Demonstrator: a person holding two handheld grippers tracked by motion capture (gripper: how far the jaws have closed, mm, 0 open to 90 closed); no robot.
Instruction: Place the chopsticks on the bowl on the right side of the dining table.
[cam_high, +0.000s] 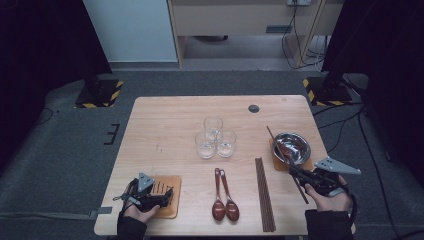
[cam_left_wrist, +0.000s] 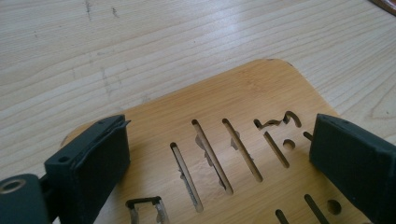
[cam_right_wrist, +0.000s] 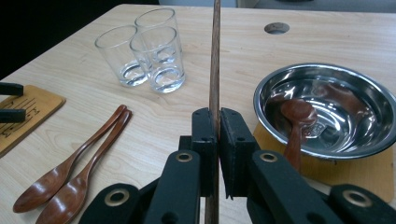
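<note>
So far: one place half set. My right gripper (cam_right_wrist: 214, 140) is clamped on a single chopstick (cam_right_wrist: 215, 56), held up beside the steel bowl (cam_right_wrist: 327, 107), which sits on its wooden mat (cam_right_wrist: 373, 175) w/ a spoon (cam_right_wrist: 296, 119) inside. My left gripper (cam_left_wrist: 219, 154) has jaws apart, resting over the 2nd mat (cam_left_wrist: 243, 98), nothing gripped. Left to do, I reckon: 2 spoons (cam_high: 225, 200), rest of chopsticks (cam_high: 265, 195), 3 glasses (cam_high: 216, 136) mid-table.
</note>
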